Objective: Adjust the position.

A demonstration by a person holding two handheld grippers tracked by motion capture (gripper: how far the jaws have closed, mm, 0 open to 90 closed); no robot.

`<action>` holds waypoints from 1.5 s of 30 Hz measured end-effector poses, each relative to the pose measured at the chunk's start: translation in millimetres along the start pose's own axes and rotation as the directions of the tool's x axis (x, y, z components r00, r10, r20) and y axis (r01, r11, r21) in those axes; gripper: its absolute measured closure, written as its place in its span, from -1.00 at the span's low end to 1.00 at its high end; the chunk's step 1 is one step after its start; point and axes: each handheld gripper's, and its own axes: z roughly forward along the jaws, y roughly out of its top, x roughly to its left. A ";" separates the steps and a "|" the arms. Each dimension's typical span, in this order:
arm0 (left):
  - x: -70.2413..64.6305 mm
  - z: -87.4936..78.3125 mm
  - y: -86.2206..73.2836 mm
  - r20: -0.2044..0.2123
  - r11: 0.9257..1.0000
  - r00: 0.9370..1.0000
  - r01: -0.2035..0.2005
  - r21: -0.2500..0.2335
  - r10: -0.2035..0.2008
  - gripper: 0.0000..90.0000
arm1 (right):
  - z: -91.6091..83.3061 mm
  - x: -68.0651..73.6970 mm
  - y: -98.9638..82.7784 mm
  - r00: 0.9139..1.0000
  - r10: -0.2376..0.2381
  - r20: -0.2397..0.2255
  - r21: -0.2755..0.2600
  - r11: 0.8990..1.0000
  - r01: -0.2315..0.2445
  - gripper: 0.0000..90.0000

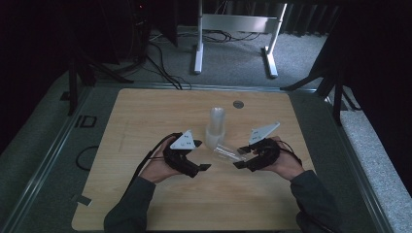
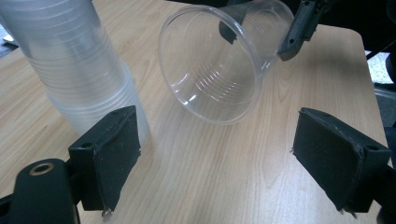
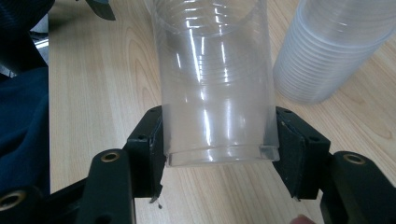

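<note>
Right gripper (image 3: 217, 154) is clamped on a clear plastic cup (image 3: 215, 84), pads squeezing the narrow base end from both sides, cup lying on its side just above the table (image 1: 145, 116) with the mouth aimed toward my other hand. Over on the left gripper (image 2: 217, 154), the jaws stand wide apart with nothing between them, and the cup's open rim faces that camera. The stack of plastic cups (image 1: 215, 127) stands mouth down near the middle of the table, a little toward the far edge, just beside the held cup and apart from it. I reckon this cup is very light and thin-walled, so it will flex and could buckle or crack under a hard pinch; it looks slick too. The ribbed base seems the stiffest place to hold, or the rolled rim if the left gripper takes it. Gentle pressure, I'd say.
</note>
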 end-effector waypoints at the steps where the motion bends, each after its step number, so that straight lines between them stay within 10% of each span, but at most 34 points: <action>1: 0.0 -0.1 -0.3 0.001 1.000 1.000 0.003 -0.002 -0.003 -0.67 | -0.1 0.1 0.0 1.000 0.001 -0.002 -0.005 1.000 -0.001 -0.08; 45: 5.7 -0.4 -5.7 0.032 0.998 0.998 0.047 -0.042 -0.046 -0.59 | -5.5 0.7 1.0 0.999 0.035 -0.034 -0.231 0.972 -0.042 -0.08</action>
